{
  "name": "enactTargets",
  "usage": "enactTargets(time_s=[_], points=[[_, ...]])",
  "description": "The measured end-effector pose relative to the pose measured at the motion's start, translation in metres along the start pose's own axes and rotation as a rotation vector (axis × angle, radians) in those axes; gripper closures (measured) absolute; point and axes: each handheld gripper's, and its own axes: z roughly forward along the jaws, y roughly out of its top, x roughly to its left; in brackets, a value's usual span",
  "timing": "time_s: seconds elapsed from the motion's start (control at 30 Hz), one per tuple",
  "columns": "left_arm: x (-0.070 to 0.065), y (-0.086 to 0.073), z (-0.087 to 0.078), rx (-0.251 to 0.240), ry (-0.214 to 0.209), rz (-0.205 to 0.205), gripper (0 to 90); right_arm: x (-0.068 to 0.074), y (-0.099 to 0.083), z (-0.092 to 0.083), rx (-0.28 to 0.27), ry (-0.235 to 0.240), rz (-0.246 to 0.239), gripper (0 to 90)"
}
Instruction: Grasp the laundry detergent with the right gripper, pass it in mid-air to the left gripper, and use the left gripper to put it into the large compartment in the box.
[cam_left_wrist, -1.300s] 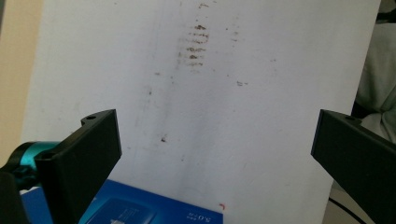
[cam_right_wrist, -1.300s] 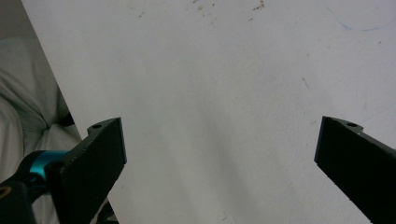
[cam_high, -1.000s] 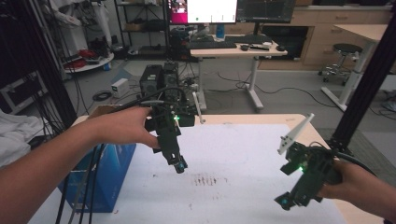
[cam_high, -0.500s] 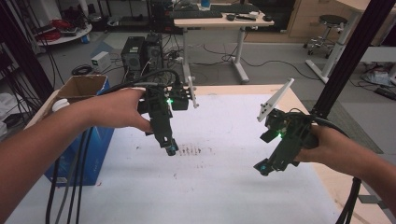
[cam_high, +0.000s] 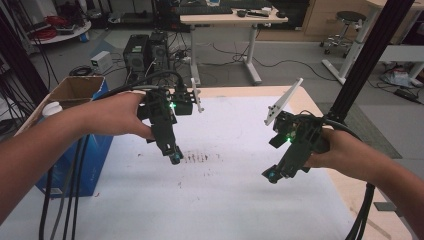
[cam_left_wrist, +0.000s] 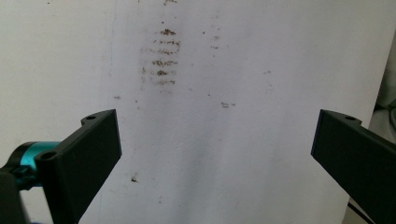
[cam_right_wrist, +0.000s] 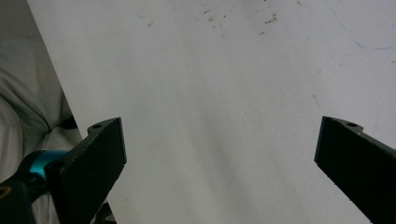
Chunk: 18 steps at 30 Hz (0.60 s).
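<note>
A person holds my left gripper above the middle of the white table sheet, pointing down over a patch of brown smudges. My right gripper hangs above the sheet's right half, tilted down and to the left. In the left gripper view the two black jaws stand wide apart around my left gripper, with bare sheet and smudges between them. In the right gripper view my right gripper is equally wide open over bare sheet. Neither holds anything.
A blue bin with a cardboard box stands against the table's left edge. A black frame post rises at the right. Cables trail off the bottom left and right. Desks, computers and a stool stand on the floor beyond.
The camera view has tilted down and nearer the table. Both grippers sit a little lower over the sheet, the left one closer to the smudges. Both stay open.
</note>
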Motion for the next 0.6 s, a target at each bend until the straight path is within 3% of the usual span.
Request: enactTargets(time_s=[0.6], points=[[0.0046, -0.0043, 0.0033, 0.004, -0.014, -0.011, 1.6, -0.0013, 0.0011, 0.0037, 0.009, -0.001, 0.0, 1.2]])
